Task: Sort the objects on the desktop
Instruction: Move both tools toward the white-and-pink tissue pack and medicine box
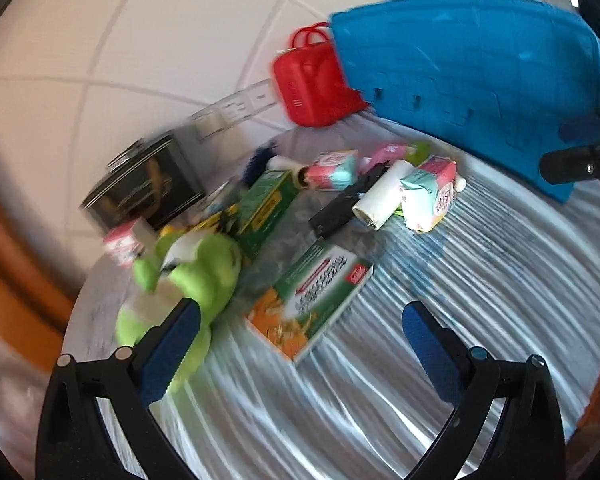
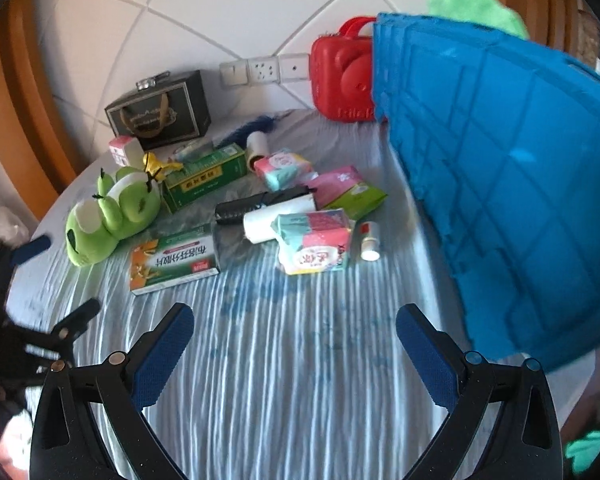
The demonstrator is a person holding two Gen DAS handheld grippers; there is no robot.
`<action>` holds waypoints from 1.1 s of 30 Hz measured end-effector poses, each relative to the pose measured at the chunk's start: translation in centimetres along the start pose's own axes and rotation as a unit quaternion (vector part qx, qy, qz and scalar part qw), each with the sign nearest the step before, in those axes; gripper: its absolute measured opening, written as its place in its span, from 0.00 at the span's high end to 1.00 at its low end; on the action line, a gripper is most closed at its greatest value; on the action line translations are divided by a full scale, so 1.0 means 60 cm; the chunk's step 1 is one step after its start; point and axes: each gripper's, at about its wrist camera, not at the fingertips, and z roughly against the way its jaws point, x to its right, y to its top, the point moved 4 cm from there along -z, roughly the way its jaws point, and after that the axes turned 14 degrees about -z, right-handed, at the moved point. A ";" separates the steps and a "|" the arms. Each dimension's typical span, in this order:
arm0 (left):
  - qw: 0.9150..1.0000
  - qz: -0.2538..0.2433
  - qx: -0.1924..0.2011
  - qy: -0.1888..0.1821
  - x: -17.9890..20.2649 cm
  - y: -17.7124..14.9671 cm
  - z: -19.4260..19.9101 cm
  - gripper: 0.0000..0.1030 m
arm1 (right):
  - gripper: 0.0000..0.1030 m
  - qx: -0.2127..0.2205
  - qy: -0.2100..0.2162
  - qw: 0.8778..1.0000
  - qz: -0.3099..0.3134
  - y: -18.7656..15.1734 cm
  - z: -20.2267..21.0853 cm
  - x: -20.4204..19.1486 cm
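Observation:
A heap of small objects lies on the round table's striped cloth (image 2: 300,380). It holds a green plush frog (image 2: 108,212) (image 1: 188,268), an orange-green medicine box (image 2: 176,264) (image 1: 316,296), a green box (image 2: 204,180), tissue packs (image 2: 316,248) (image 1: 428,192), a white roll (image 2: 272,220) and a small white bottle (image 2: 370,240). My left gripper (image 1: 300,312) is open just short of the medicine box, its left finger in front of the frog. My right gripper (image 2: 296,314) is open over bare cloth, nearer than the heap. Neither holds anything.
A blue plastic basket (image 2: 520,184) (image 1: 480,80) stands tipped at the right, its gridded underside facing me. A red case (image 2: 340,80) and a dark gift box (image 2: 160,116) stand at the back by the tiled wall. The left gripper (image 2: 56,280) shows at the right view's left edge.

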 end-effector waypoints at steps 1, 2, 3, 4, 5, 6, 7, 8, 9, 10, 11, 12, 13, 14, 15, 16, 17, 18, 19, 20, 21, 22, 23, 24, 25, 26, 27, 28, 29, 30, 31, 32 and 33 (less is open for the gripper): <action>1.000 -0.014 0.000 -0.006 0.000 0.002 -0.017 0.01 | 0.00 -0.003 -0.004 1.000 -0.001 0.003 -0.007 0.000; 0.999 -0.031 -0.005 -0.012 -0.001 0.005 -0.036 0.01 | 0.00 -0.006 -0.008 1.000 -0.004 0.010 -0.018 0.002; 0.999 -0.044 -0.008 -0.014 -0.001 0.009 -0.053 0.01 | 0.00 -0.008 -0.010 1.000 -0.004 0.016 -0.023 0.004; 0.999 -0.050 -0.011 -0.014 -0.003 0.012 -0.065 0.01 | 0.00 -0.008 -0.013 1.000 0.000 0.024 -0.032 0.005; 0.998 -0.050 -0.015 -0.018 -0.004 0.014 -0.078 0.01 | 0.00 -0.008 -0.016 1.000 0.005 0.031 -0.039 0.006; 0.998 -0.047 -0.019 -0.027 -0.006 0.016 -0.090 0.01 | 0.00 -0.010 -0.017 1.000 0.011 0.038 -0.048 0.008; 0.998 -0.044 -0.021 -0.034 -0.006 0.017 -0.100 0.01 | 0.00 -0.016 -0.019 1.000 0.012 0.045 -0.060 0.012; 0.998 -0.046 -0.020 -0.038 -0.005 0.020 -0.107 0.01 | 0.00 -0.021 -0.017 1.000 0.011 0.051 -0.068 0.015; 0.998 -0.051 -0.017 -0.041 -0.005 0.022 -0.115 0.01 | 0.00 -0.027 -0.016 0.999 0.013 0.059 -0.082 0.018; 0.998 -0.054 -0.017 -0.042 -0.006 0.022 -0.123 0.01 | 0.00 -0.032 -0.017 0.999 0.015 0.065 -0.092 0.019; 0.997 -0.055 -0.021 -0.042 -0.007 0.022 -0.133 0.01 | 0.00 -0.034 -0.020 0.999 0.018 0.070 -0.101 0.021; 0.997 -0.055 -0.024 -0.043 -0.010 0.022 -0.143 0.01 | 0.00 -0.038 -0.018 0.999 0.021 0.076 -0.112 0.021; 0.997 -0.053 -0.025 -0.046 -0.014 0.021 -0.151 0.01 | 0.00 -0.046 -0.012 0.998 0.029 0.081 -0.125 0.018; 0.997 -0.050 -0.028 -0.045 -0.018 0.019 -0.161 0.01 | 0.00 -0.052 -0.011 0.998 0.034 0.085 -0.137 0.016; 0.997 -0.049 -0.031 -0.044 -0.022 0.017 -0.168 0.01 | 0.00 -0.058 -0.011 0.998 0.030 0.088 -0.149 0.016; 0.997 -0.048 -0.032 -0.045 -0.026 0.015 -0.175 0.01 | 0.00 -0.072 -0.004 0.997 0.008 0.092 -0.165 0.018; 0.997 -0.048 -0.034 -0.048 -0.029 0.012 -0.181 0.01 | 0.00 -0.084 0.002 0.996 -0.015 0.096 -0.176 0.020; 0.997 -0.050 -0.037 -0.047 -0.031 0.009 -0.188 0.01 | 0.00 -0.097 0.006 0.995 -0.035 0.102 -0.191 0.019; 0.997 -0.052 -0.038 -0.048 -0.033 0.006 -0.192 0.01 | 0.00 -0.100 0.005 0.995 -0.029 0.107 -0.201 0.014; 0.997 -0.053 -0.037 -0.053 -0.033 0.004 -0.197 0.01 | 0.00 -0.100 0.003 0.995 -0.009 0.111 -0.208 0.005; 0.996 -0.056 -0.036 -0.060 -0.032 0.002 -0.202 0.01 | 0.00 -0.095 0.001 0.995 0.024 0.115 -0.213 -0.006; 0.995 -0.063 -0.036 -0.068 -0.029 -0.001 -0.207 0.01 | 0.00 -0.086 -0.004 0.994 0.071 0.118 -0.218 -0.019; 0.994 -0.068 -0.036 -0.072 -0.027 -0.002 -0.210 0.01 | 0.00 -0.079 -0.006 0.991 0.112 0.119 -0.221 -0.028; 0.993 -0.075 -0.036 -0.079 -0.025 -0.005 -0.215 0.01 | 0.00 -0.077 -0.009 0.985 0.154 0.117 -0.225 -0.036; 0.992 -0.080 -0.038 -0.087 -0.023 -0.007 -0.220 0.01 | 0.00 -0.080 -0.018 0.979 0.188 0.116 -0.234 -0.039; 0.991 -0.083 -0.041 -0.092 -0.022 -0.008 -0.225 0.01 | 0.00 -0.085 -0.022 0.977 0.196 0.118 -0.240 -0.038; 0.991 -0.086 -0.040 -0.097 -0.020 -0.008 -0.228 0.01 | 0.00 -0.094 -0.013 0.978 0.186 0.124 -0.247 -0.033; 0.990 -0.088 -0.039 -0.101 -0.018 -0.007 -0.232 0.01 | 0.00 -0.101 -0.001 0.980 0.170 0.130 -0.250 -0.028; 0.990 -0.090 -0.041 -0.105 -0.017 -0.006 -0.238 0.01 | 0.00 -0.103 0.005 0.983 0.152 0.136 -0.254 -0.023; 0.989 -0.093 -0.044 -0.108 -0.015 -0.005 -0.245 0.01 | 0.00 -0.102 0.004 0.985 0.136 0.143 -0.258 -0.015; 0.988 -0.098 -0.047 -0.110 -0.013 -0.005 -0.250 0.01 | 0.00 -0.108 0.000 0.986 0.124 0.147 -0.268 -0.009; 0.987 -0.103 -0.049 -0.113 -0.010 -0.005 -0.256 0.00 | 0.00 -0.116 0.000 0.986 0.117 0.147 -0.276 -0.004; 0.987 -0.102 -0.044 -0.120 -0.010 -0.003 -0.259 0.00 | 0.00 -0.123 0.004 0.986 0.112 0.147 -0.283 0.000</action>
